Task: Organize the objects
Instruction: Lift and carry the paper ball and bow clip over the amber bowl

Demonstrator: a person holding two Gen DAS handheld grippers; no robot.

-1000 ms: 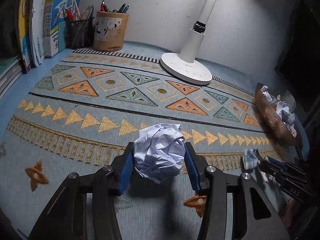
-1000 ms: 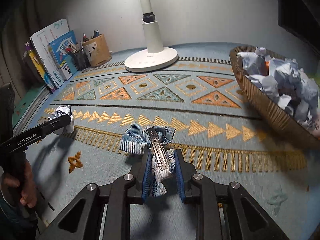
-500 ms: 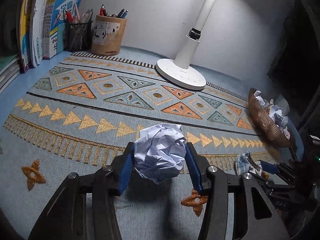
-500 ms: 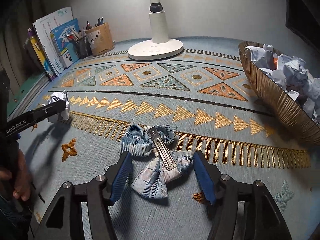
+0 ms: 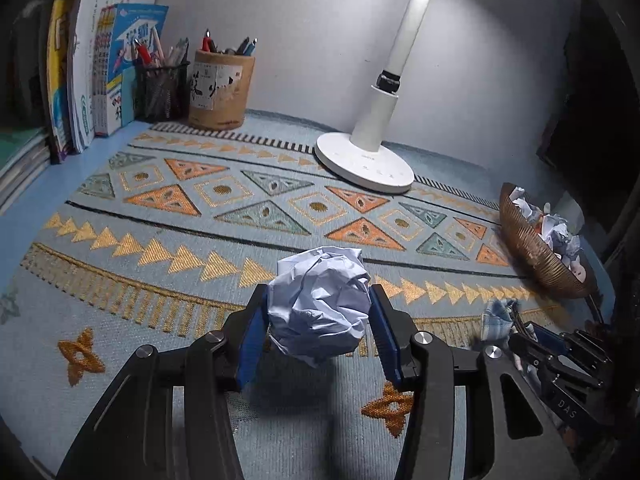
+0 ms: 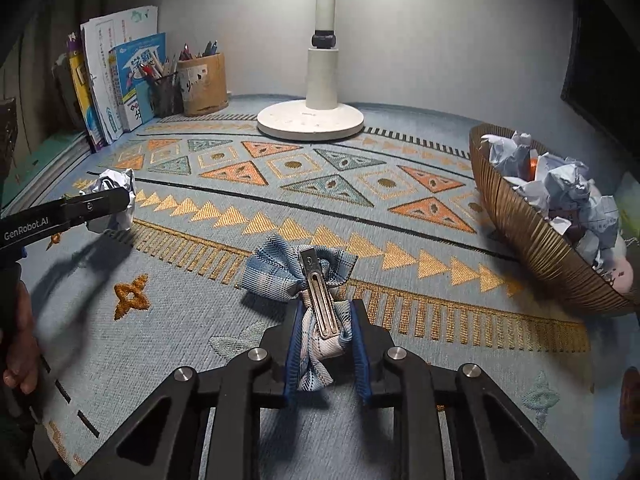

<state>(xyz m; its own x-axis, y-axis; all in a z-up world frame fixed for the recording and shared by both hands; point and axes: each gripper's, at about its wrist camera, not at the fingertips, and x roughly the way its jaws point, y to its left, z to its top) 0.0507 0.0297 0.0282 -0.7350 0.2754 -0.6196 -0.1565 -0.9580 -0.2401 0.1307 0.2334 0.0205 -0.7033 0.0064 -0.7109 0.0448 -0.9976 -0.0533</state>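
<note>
your left gripper (image 5: 320, 316) is clenched on a crumpled paper ball (image 5: 320, 304) — both blue pads press its sides and it hangs just above the patterned mat (image 5: 240, 200), at the near left of the scene. your right gripper (image 6: 325, 344) is clamped tight on a plaid bow hair clip (image 6: 308, 280), metal clasp facing up, the bow's far loops fanning out past the fingertips over the near middle of the mat. the woven basket (image 6: 532, 236) sits at the right edge, already heaped with crumpled paper. far back stand the white lamp (image 6: 316, 120), a wooden pen holder (image 5: 220, 92) and books (image 5: 112, 80) in the far left corner.
</note>
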